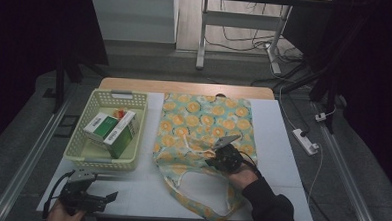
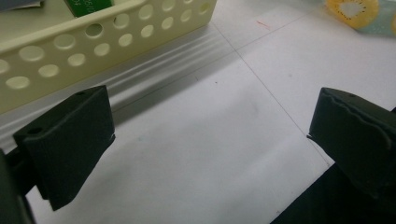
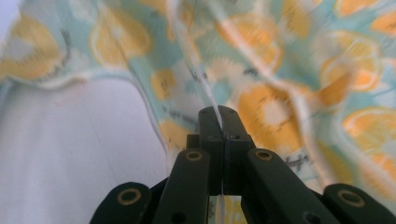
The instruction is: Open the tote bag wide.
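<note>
A fabric bag (image 1: 206,126) printed with orange slices on pale blue lies flat on the white table (image 1: 277,144), its mouth and handles toward me. My right gripper (image 1: 213,159) sits over the bag's near part. In the right gripper view its jaws (image 3: 218,109) are shut on a thin pale strip at the edge of the bag cloth (image 3: 280,70). My left gripper (image 1: 111,197) rests low at the table's near left corner. It stands open (image 2: 210,135) over bare table with nothing between its jaws.
A cream perforated basket (image 1: 82,150) stands left of the bag and holds green-and-white cartons (image 1: 110,129); its wall (image 2: 70,46) is just beyond my left jaws. On the floor at the right lies a power strip (image 1: 305,141).
</note>
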Demonstrator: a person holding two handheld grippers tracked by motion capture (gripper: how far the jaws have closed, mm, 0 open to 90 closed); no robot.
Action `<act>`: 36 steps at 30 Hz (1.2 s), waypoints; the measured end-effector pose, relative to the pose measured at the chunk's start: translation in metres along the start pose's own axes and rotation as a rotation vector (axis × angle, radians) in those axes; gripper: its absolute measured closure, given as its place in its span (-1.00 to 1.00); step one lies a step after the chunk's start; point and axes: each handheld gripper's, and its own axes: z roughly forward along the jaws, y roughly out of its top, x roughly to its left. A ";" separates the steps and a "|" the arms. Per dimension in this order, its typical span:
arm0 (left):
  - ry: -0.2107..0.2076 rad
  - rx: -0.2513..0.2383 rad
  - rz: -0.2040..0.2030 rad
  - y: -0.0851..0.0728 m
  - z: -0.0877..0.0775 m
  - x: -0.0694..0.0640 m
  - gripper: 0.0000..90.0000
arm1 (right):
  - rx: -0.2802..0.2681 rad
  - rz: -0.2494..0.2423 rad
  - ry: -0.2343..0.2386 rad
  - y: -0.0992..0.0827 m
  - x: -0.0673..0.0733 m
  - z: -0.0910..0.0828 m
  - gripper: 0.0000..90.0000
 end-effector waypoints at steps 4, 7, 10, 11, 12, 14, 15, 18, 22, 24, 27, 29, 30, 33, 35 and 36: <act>0.000 0.002 -0.001 0.000 0.000 0.000 -1.00 | -0.072 0.039 0.027 0.013 -0.008 -0.015 1.00; 0.000 0.001 -0.002 0.000 0.000 0.000 -1.00 | -0.108 0.061 0.027 0.020 -0.013 -0.022 1.00; 0.000 0.003 -0.004 0.000 0.000 0.001 -1.00 | -0.126 0.074 0.029 0.025 -0.015 -0.025 1.00; -0.001 0.002 -0.005 0.000 0.000 0.001 -1.00 | -0.133 0.073 0.028 0.027 -0.016 -0.026 1.00; -0.002 0.002 -0.005 0.000 0.000 0.001 -1.00 | -0.142 0.075 0.026 0.029 -0.016 -0.027 1.00; -0.001 0.002 -0.005 0.000 0.000 0.001 -1.00 | -0.154 0.079 0.028 0.034 -0.018 -0.029 1.00; -0.002 0.003 -0.004 0.000 0.000 0.001 -1.00 | -0.157 0.075 0.024 0.039 -0.018 -0.030 1.00; -0.002 0.003 -0.005 0.000 0.000 0.001 -1.00 | -0.171 0.058 0.019 0.049 -0.015 -0.032 1.00; -0.002 0.001 -0.004 0.000 0.000 0.001 -1.00 | -0.187 0.034 0.013 0.061 -0.012 -0.035 1.00; -0.003 0.001 -0.004 0.000 0.000 0.001 -1.00 | -0.193 0.030 0.012 0.064 -0.011 -0.036 1.00; -0.003 0.000 -0.003 0.000 0.000 0.001 -1.00 | -0.208 0.018 0.008 0.071 -0.010 -0.038 1.00; -0.003 -0.001 -0.006 0.000 0.000 0.001 -1.00 | -0.214 0.013 0.003 0.075 -0.010 -0.040 1.00; -0.003 -0.001 -0.006 0.000 0.000 0.001 -1.00 | -0.219 0.010 0.000 0.076 -0.010 -0.041 1.00; -0.005 -0.001 -0.009 0.000 0.000 0.001 -1.00 | -0.237 0.011 -0.020 0.081 -0.013 -0.045 1.00; -0.005 -0.002 -0.011 0.000 0.000 0.001 -1.00 | -0.243 0.010 -0.025 0.083 -0.014 -0.047 1.00; -0.004 -0.002 -0.012 0.000 0.000 0.001 -1.00 | -0.243 0.010 -0.025 0.083 -0.014 -0.047 1.00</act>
